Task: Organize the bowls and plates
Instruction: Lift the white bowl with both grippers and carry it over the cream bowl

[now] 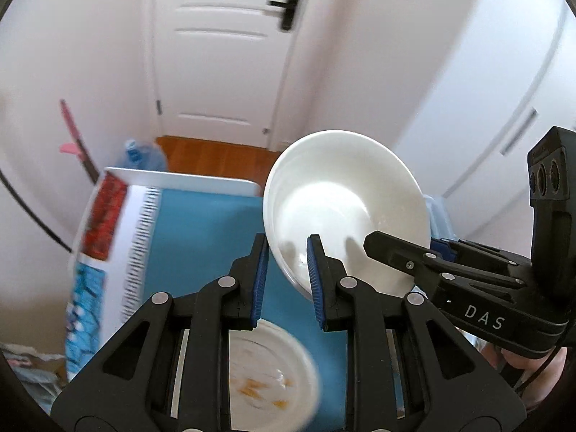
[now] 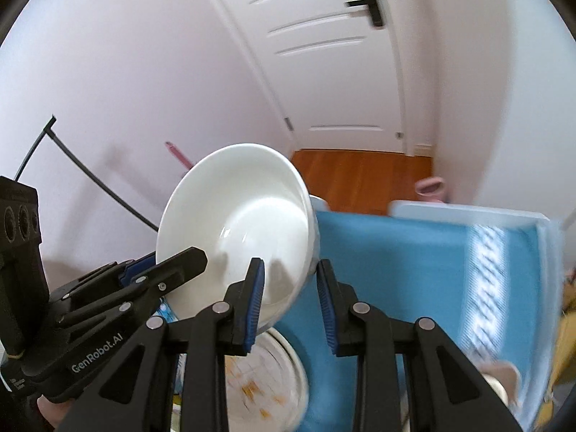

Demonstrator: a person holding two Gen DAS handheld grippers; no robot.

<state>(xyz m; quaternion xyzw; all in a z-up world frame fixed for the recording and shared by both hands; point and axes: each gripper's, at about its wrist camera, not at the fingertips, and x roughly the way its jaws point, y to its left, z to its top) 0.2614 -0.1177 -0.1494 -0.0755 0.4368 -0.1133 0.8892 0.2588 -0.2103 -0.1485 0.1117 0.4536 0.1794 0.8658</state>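
Note:
A plain white bowl (image 1: 345, 201) hangs tilted in the air above a blue table mat (image 1: 205, 237). My left gripper (image 1: 288, 262) straddles its lower left rim, jaws close on it. My right gripper (image 2: 289, 280) straddles the opposite rim of the same bowl (image 2: 237, 226), and it shows in the left wrist view (image 1: 399, 255) clamped on the bowl's edge. The left gripper shows likewise in the right wrist view (image 2: 172, 266). Below lies a white plate (image 1: 266, 378) with orange food bits, also in the right wrist view (image 2: 266, 385).
A white tray edge (image 1: 187, 180) borders the mat. A patterned red and blue box (image 1: 97, 252) stands at the left. A pale dish (image 2: 500, 378) sits at the lower right. Behind are a white door (image 1: 223, 46) and wooden floor (image 2: 360, 176).

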